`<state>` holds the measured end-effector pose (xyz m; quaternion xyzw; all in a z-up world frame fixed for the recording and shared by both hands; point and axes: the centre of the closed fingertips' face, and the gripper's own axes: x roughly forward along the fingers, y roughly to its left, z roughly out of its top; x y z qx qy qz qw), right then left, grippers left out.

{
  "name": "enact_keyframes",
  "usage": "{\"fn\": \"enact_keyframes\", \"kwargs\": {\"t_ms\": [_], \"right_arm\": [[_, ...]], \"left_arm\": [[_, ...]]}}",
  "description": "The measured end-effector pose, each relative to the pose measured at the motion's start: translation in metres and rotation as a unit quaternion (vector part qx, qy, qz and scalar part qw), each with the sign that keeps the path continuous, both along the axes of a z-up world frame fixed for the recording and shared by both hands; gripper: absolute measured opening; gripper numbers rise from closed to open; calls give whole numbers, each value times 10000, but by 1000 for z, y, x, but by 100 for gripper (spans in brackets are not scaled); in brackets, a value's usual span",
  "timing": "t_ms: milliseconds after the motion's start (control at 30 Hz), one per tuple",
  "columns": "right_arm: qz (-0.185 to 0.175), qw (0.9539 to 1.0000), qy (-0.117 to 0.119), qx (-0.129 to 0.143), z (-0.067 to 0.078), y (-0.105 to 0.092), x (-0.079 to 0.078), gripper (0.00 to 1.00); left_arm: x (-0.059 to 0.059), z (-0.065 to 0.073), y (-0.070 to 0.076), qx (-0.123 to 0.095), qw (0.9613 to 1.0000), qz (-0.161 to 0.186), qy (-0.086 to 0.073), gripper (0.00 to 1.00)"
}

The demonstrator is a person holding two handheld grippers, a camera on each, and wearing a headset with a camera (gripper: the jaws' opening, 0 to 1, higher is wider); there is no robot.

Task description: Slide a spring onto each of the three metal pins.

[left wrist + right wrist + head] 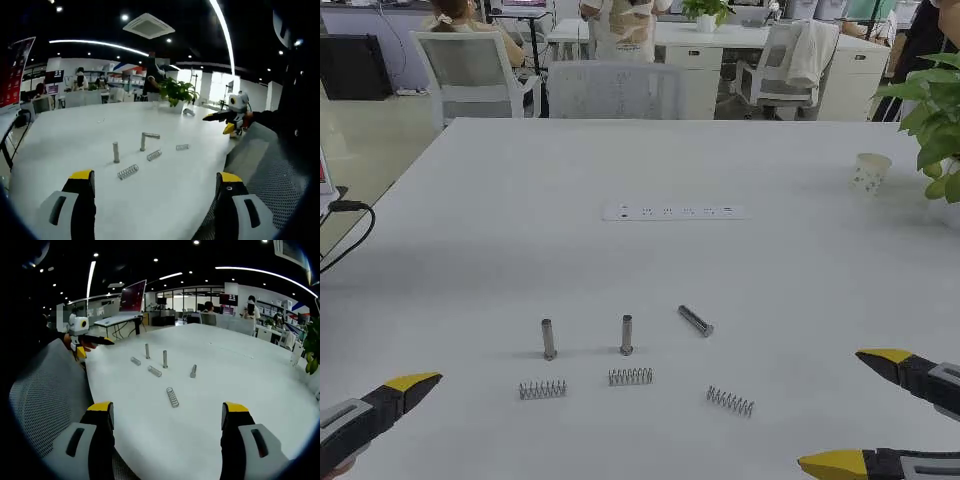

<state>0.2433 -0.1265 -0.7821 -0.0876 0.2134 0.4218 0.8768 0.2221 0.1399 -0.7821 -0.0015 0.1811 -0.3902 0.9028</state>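
Progress: none done; three springs (630,376) loose on bench (470,230).
Pins (626,335): bare, on the person's side of the power strip (672,212); the rightmost is probably lying down.
Left hand-held gripper (155,176): wide, empty.
Right hand-held gripper (168,407): wide, empty.

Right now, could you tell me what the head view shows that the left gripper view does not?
The head view adds a white garment draped over a chair. The left gripper view adds the ceiling vent, a red banner and a mesh chair seat. Both share the three pins, two upright and one lying, and three loose springs on the table.
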Motion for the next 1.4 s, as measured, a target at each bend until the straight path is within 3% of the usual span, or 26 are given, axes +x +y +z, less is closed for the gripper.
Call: {"fn": "enact_keyframes", "kwargs": {"t_ms": [667,1400], "right_arm": [[255,9995,149,-64,-8,15,20,89],[374,9990,211,-84,-15,20,22,89]], "left_arm": [[21,-7,-5,29,9999,-53,126,98],[21,-10,-7,26,9999,-21,168,97]]}}
